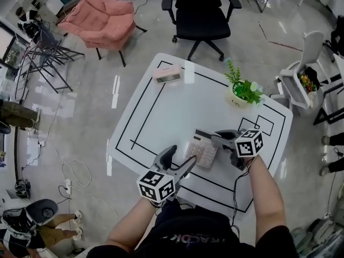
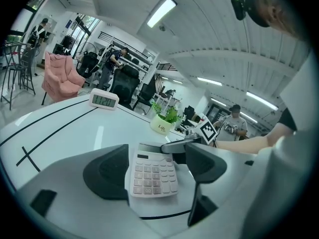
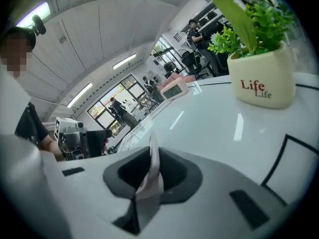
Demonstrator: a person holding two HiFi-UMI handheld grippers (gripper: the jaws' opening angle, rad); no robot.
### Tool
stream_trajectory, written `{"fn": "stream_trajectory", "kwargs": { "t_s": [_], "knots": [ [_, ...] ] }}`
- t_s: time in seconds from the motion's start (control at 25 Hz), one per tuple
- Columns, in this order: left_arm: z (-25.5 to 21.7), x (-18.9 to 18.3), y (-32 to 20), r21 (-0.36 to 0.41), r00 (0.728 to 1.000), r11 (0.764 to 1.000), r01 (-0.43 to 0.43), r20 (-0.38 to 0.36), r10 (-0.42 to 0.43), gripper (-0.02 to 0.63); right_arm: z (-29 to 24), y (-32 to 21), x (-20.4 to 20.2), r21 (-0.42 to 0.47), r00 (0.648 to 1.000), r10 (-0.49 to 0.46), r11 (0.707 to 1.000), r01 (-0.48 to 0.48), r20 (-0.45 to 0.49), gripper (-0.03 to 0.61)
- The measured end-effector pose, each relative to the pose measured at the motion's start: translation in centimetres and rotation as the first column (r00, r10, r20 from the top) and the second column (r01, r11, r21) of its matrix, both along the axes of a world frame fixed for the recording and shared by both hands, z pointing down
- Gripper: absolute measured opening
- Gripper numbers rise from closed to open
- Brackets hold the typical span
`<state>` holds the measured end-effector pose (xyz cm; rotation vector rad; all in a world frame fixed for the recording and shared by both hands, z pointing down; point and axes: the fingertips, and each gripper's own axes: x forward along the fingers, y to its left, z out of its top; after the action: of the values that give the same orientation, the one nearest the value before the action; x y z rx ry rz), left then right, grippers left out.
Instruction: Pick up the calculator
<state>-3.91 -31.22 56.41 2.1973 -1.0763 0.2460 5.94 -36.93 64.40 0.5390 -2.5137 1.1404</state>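
A pale calculator (image 1: 201, 150) lies on the white table (image 1: 161, 112), near the front edge, between my two grippers. My right gripper (image 1: 219, 137) reaches in from the right and pinches its far end. In the right gripper view the calculator (image 3: 152, 161) shows edge-on as a thin pale strip, and the right gripper (image 3: 148, 178) is shut on it. My left gripper (image 1: 181, 157) is at the calculator's near left corner. In the left gripper view the calculator (image 2: 152, 176) lies between the dark pads (image 2: 107, 171), which stand apart from it. The left gripper (image 2: 155, 163) is open.
A potted plant (image 1: 244, 90) in a cream pot marked "Life" (image 3: 259, 78) stands at the table's right back. A pink digital clock (image 1: 167, 74) sits at the far edge. Black tape lines (image 1: 141, 106) cross the table. A black office chair (image 1: 199, 15) stands behind it.
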Motion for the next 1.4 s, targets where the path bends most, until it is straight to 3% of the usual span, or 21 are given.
{"fn": "stream_trajectory", "kwargs": {
  "t_s": [0.28,0.48,0.88,1.08,1.4],
  "knots": [
    [-0.2,0.1,0.3,-0.002,0.999,0.999,-0.047,-0.014,0.047,0.35,-1.9,1.0,0.3,0.002,0.991,0.071,0.997,-0.072,0.109,0.048],
    [-0.8,-0.5,0.5,-0.008,0.997,0.998,-0.069,-0.048,0.068,0.35,-4.9,1.5,1.0,0.023,0.965,0.128,0.99,-0.137,0.227,0.048],
    [-1.2,-1.4,1.5,-0.07,0.976,0.987,-0.142,-0.176,0.127,0.35,-11.2,3.3,-0.6,0.125,0.939,0.068,0.985,-0.116,0.337,0.048],
    [-2.1,-1.9,3.2,-0.094,0.943,0.973,-0.212,-0.281,0.178,0.325,-14.3,5.3,-2.9,0.167,0.928,0.013,0.983,-0.082,0.373,0.048],
    [-4.4,-2.9,7.3,-0.095,0.842,0.934,-0.345,-0.471,0.263,0.124,-16.4,8.8,-6.1,0.204,0.932,-0.009,0.977,-0.07,0.362,0.048]
  ]
}}
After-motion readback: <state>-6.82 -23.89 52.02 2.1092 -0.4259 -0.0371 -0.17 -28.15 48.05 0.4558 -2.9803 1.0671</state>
